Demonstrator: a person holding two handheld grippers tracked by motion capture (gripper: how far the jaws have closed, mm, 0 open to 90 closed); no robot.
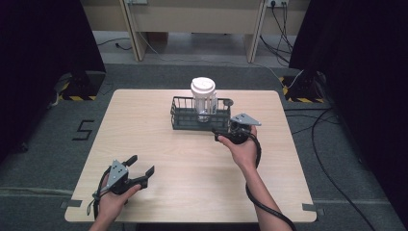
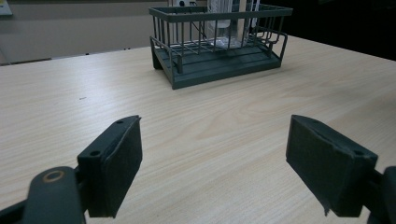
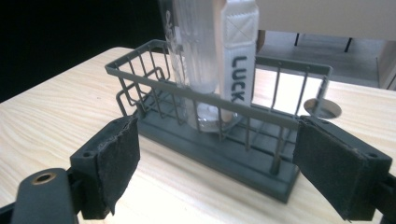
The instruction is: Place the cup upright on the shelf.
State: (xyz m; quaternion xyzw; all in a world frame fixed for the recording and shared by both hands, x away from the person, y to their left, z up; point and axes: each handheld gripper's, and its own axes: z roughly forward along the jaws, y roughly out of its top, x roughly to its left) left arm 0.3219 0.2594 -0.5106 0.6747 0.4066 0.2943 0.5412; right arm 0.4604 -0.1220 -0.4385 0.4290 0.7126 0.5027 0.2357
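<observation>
While my right gripper [image 1: 222, 134] hovers with jaws spread at the wire basket's [image 1: 183, 118] near right corner, nothing is grasped yet. Inside the basket, toward the tabletop's far edge, the ribbed clear bottle [image 1: 203, 98] stands upright, white-lidded. My left gripper [image 1: 142, 166] idles, spread, near the front-left corner.

The counter [image 1: 192, 159] is light wood with round corners, and it stands on a grey floor [image 1: 43, 144]. A dark wire basket [image 1: 179, 119] sits on the counter, toward the far side and near the middle. Most of the wood near the person is bare, and there is tape at the two near corners.
</observation>
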